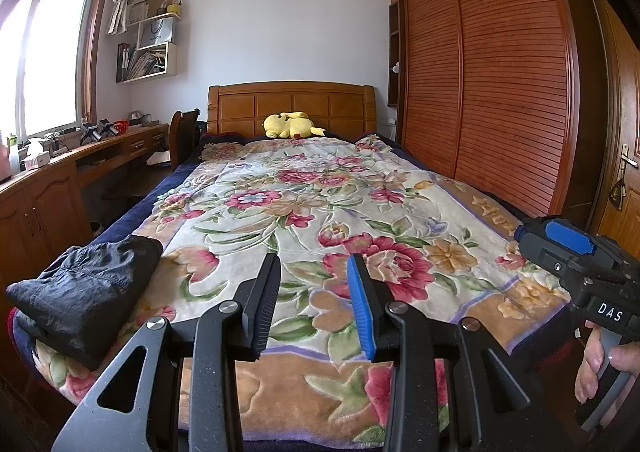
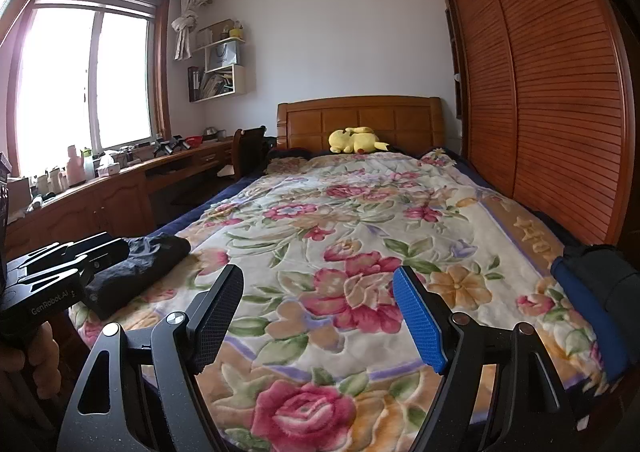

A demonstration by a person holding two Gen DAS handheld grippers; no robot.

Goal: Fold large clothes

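left gripper (image 1: 314, 302): jaws parted, nothing between them
right gripper (image 2: 318, 318): jaws wide, released
folded dark garment (image 1: 86, 290): lower left, on bed (image 1: 320, 187)

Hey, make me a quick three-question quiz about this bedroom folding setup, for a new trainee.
1. True or false: the black garment lies folded at the bed's near left corner.
2. Which claw gapes wider: A) left claw B) right claw?
3. What sits by the headboard?

Key:
1. True
2. B
3. A yellow plush toy; neither claw holds anything over the floral blanket.
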